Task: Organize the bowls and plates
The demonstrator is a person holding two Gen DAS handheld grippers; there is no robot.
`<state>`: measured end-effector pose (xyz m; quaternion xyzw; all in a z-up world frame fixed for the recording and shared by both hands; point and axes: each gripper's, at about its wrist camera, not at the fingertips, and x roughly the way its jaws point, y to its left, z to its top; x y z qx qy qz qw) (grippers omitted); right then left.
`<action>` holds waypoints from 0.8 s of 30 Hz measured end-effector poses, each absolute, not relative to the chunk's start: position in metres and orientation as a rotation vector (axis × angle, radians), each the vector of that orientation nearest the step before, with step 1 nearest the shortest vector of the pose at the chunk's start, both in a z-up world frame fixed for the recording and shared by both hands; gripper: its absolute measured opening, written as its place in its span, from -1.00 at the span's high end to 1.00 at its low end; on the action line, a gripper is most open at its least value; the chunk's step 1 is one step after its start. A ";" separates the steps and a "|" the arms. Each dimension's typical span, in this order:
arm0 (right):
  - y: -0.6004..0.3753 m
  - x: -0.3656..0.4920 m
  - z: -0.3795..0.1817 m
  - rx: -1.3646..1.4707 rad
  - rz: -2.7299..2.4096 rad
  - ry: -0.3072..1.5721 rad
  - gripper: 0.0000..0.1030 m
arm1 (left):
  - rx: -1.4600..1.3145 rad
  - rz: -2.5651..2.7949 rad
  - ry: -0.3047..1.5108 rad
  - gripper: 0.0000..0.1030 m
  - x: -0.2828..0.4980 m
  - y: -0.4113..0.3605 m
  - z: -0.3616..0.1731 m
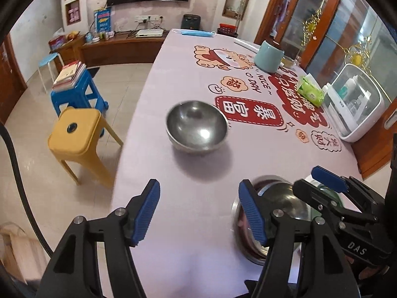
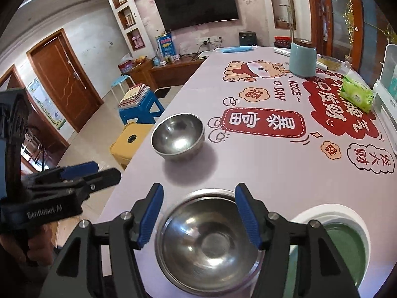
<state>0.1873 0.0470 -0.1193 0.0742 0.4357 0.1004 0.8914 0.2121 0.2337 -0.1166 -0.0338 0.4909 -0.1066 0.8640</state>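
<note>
On the tablecloth [image 2: 260, 164], both grippers hang released, the right gripper [image 2: 199, 213] over the near steel bowl [image 2: 208, 245], the left gripper [image 1: 199, 211] facing the far bowl [image 1: 197, 126] at twelve o'clock.

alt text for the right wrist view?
The open right gripper hovers over a steel bowl nested in another. A lone steel bowl sits farther along the printed tablecloth, a green-and-white dish at right and the left gripper at left.

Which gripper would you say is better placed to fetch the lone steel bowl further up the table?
Left, probably: the left gripper is open, empty and aimed at the lone bowl, while the right gripper hangs over the stacked bowls.
</note>
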 end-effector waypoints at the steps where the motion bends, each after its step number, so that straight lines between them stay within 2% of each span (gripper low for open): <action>1: 0.050 0.189 -0.120 0.160 0.198 0.903 -0.18 | -0.058 -0.226 1.027 -0.27 0.217 0.237 -0.116; 6: 0.062 0.198 -0.124 0.209 0.132 0.881 -0.18 | 0.003 -0.262 1.028 -0.39 0.249 0.255 -0.114; 16: 0.074 0.230 -0.140 0.435 -0.021 0.879 -0.18 | 0.101 -0.360 1.094 -0.41 0.303 0.269 -0.131; 24: 0.082 0.256 -0.155 0.457 -0.110 0.885 -0.18 | 0.107 -0.407 1.123 -0.41 0.339 0.272 -0.146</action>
